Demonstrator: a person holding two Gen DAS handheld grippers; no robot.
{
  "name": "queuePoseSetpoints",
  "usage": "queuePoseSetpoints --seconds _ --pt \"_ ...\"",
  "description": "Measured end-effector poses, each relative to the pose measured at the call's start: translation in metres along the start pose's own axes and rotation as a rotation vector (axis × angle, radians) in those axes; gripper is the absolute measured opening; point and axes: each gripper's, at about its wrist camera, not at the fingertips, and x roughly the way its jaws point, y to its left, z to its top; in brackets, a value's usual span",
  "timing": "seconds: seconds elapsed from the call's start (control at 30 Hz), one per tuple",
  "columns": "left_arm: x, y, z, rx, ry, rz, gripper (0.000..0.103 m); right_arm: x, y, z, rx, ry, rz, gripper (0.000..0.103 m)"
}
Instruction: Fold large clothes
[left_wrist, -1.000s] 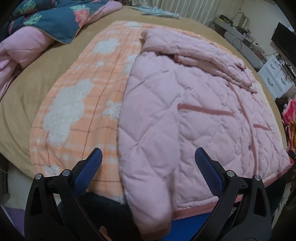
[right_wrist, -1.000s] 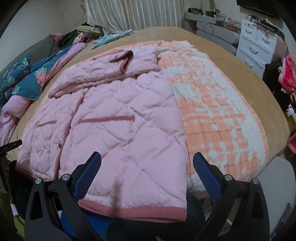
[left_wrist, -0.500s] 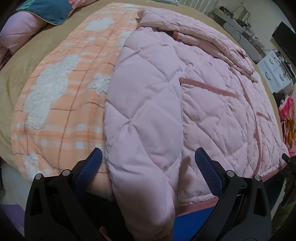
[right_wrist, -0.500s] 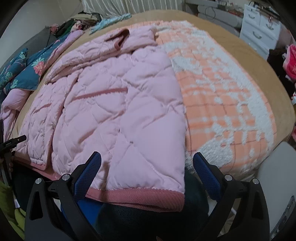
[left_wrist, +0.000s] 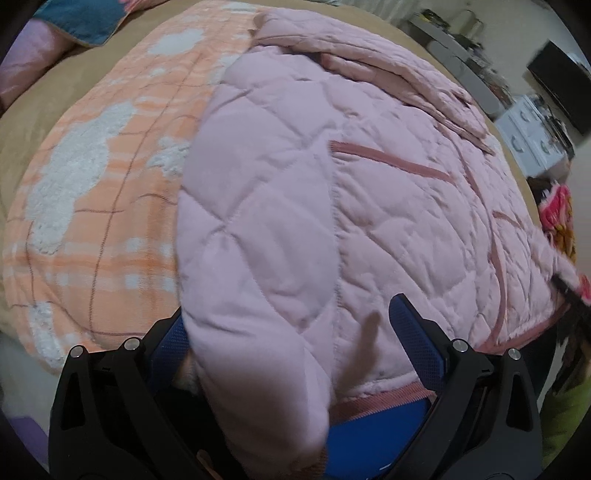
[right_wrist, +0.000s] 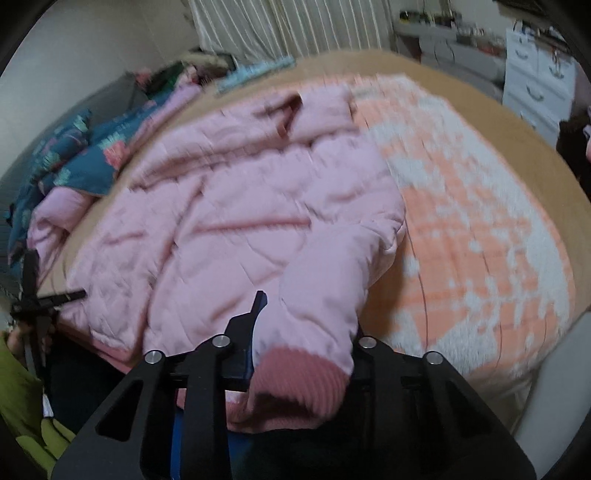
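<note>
A pink quilted jacket (left_wrist: 388, 206) lies spread on the bed, on top of an orange and white blanket (left_wrist: 92, 192). My left gripper (left_wrist: 291, 332) stands open at the near edge. One sleeve (left_wrist: 258, 295) of the jacket lies between its blue pads and hides part of the left pad. In the right wrist view the jacket (right_wrist: 221, 221) is blurred. My right gripper (right_wrist: 306, 317) is closing, and its pads press on the other sleeve just above the darker pink ribbed cuff (right_wrist: 299, 373). That sleeve is raised off the blanket (right_wrist: 480, 229).
The tan bed (left_wrist: 22, 122) drops away at its near edge. A teal floral quilt (right_wrist: 74, 155) and a pile of clothes lie at the head end. White drawers (right_wrist: 535, 81) and a shelf stand beyond the far side.
My right gripper went from wide open to shut on the sleeve by its cuff and lifted it. My left gripper sank closer, so the other sleeve now lies between its jaws.
</note>
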Motion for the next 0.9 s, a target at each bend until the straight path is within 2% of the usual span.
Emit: queuePoseSetpoints --seconds 0.1,0.23,0.27,0.3,0.37,0.43,0.57,0.9 --pt "0.002 -0.010 -0.005 0.047 0.006 0.038 0.081 -0.007 0.005 0.011 -0.006 -0.052 0.011 0.023" --pt "0.003 -0.010 -0.006 0.054 0.004 0.063 0.064 -0.015 0.005 0.022 0.011 -0.114 0.046 0.021" --pt "0.002 -0.009 -0.006 0.053 0.001 0.068 0.053 -0.017 0.004 0.025 0.013 -0.129 0.053 0.021" --pt "0.001 -0.009 -0.005 0.054 -0.002 0.074 0.047 -0.018 0.005 0.028 0.017 -0.139 0.059 0.020" --pt "-0.004 -0.010 -0.005 0.072 -0.024 0.073 0.024 -0.019 0.005 0.033 0.024 -0.156 0.073 0.020" --pt "-0.013 -0.013 -0.005 0.085 -0.056 0.050 0.014 -0.021 0.004 0.035 0.028 -0.166 0.077 0.020" --pt "-0.034 -0.023 0.004 0.123 -0.136 0.032 0.010 -0.024 0.004 0.042 0.045 -0.192 0.088 0.020" --pt "-0.064 -0.039 0.047 0.098 -0.254 -0.029 0.008 -0.040 0.012 0.067 0.035 -0.249 0.098 0.018"
